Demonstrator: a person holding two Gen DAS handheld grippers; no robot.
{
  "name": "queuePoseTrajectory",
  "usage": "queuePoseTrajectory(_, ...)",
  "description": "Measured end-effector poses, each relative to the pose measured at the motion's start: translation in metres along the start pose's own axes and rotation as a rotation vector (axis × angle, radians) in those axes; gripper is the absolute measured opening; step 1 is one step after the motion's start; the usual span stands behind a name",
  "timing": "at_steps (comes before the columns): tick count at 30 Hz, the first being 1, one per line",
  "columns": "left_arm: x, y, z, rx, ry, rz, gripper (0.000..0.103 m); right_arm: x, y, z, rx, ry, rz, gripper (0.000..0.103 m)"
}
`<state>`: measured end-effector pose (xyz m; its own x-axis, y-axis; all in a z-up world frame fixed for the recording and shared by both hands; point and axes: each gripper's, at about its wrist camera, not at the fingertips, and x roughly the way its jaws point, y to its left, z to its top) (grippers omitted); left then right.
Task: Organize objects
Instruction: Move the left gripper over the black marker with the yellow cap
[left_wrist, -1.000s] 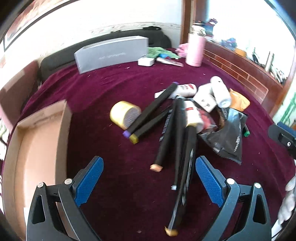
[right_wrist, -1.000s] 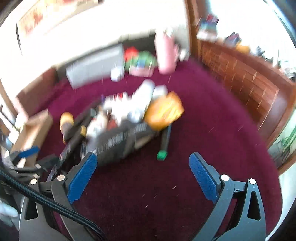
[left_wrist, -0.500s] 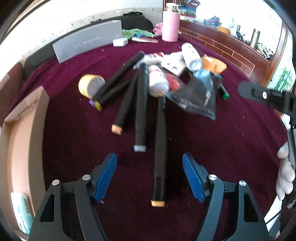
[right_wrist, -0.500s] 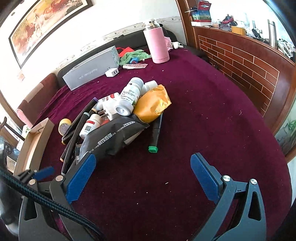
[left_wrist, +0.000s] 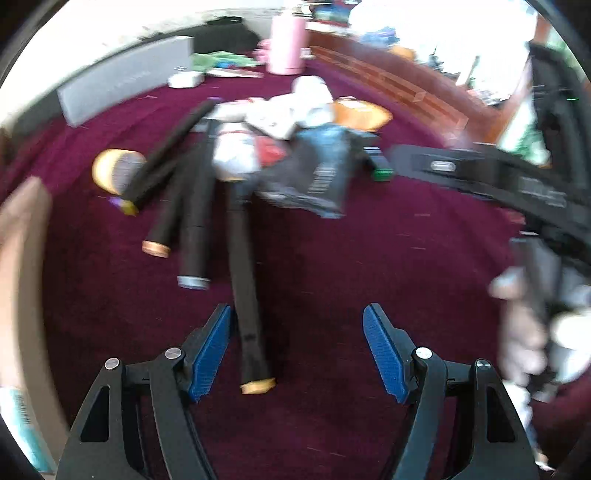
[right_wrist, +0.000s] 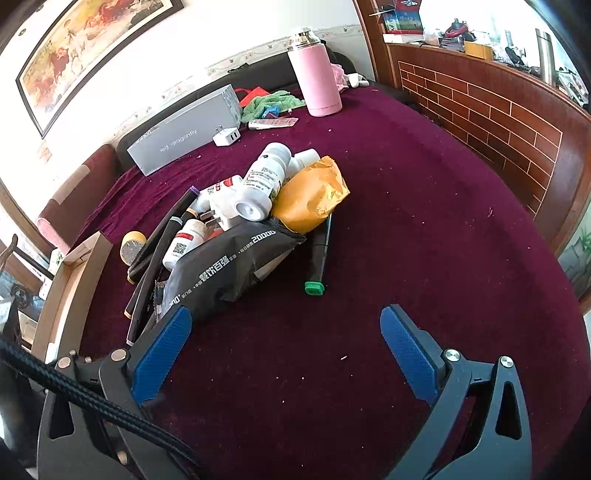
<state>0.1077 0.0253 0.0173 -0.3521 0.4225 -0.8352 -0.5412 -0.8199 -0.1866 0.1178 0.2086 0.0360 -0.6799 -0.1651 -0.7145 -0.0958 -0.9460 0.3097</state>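
Note:
A pile of objects lies on the maroon cloth: several long black markers, white pill bottles (right_wrist: 263, 181), a black pouch (right_wrist: 225, 271), an orange packet (right_wrist: 312, 199), a yellow tape roll (left_wrist: 116, 175) and a green-capped marker (right_wrist: 319, 258). My left gripper (left_wrist: 295, 339) is open; a long black marker with an orange cap (left_wrist: 245, 288) lies between its fingers, close to the left pad. My right gripper (right_wrist: 284, 345) is open and empty, in front of the black pouch.
A cardboard box (right_wrist: 68, 284) stands at the left edge of the cloth. A grey carton (right_wrist: 184, 134), a white charger (right_wrist: 226, 136), a green cloth and a pink flask (right_wrist: 317, 74) stand at the back. A brick-patterned wooden ledge (right_wrist: 498, 122) runs along the right.
My left gripper has moved forward and lower, so the orange-capped marker now lies between its fingers. My right gripper has edged closer to the pile.

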Motion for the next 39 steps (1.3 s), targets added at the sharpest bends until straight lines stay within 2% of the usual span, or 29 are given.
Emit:
queuePoseTrajectory(2,-0.002,-0.001,0.000,-0.004,-0.009,-0.052,0.067,0.000,-0.002,0.001,0.004,-0.002,0.003,0.103)
queuePoseTrajectory(5,0.002,0.004,0.007,-0.022,-0.002,-0.010,0.066,-0.001,-0.005,0.002,0.021,-0.003,0.013,0.103)
queuePoseTrajectory(8,0.005,0.012,0.013,-0.072,-0.005,-0.010,0.062,-0.002,-0.009,0.003,0.032,-0.003,0.016,0.103)
queuePoseTrajectory(9,0.005,0.013,0.016,-0.081,-0.004,0.012,0.056,-0.002,-0.010,0.004,0.034,-0.004,0.017,0.103)
queuePoseTrajectory(12,0.013,0.010,0.024,-0.071,0.006,0.103,0.050,-0.003,-0.011,0.004,0.041,-0.007,0.021,0.103)
queuePoseTrajectory(18,0.028,-0.013,0.028,-0.005,-0.010,0.261,0.050,-0.005,-0.008,0.004,0.030,-0.013,0.021,0.103)
queuePoseTrajectory(19,0.029,-0.014,0.030,-0.005,-0.018,0.269,0.050,-0.006,-0.008,0.004,0.029,-0.015,0.019,0.103)
queuePoseTrajectory(23,0.028,-0.009,0.029,-0.029,-0.046,0.267,0.053,-0.009,-0.008,0.005,0.022,-0.024,0.003,0.103)
queuePoseTrajectory(39,0.029,-0.009,0.034,-0.033,-0.046,0.260,0.053,-0.011,-0.007,0.009,0.023,-0.015,-0.040,0.103)
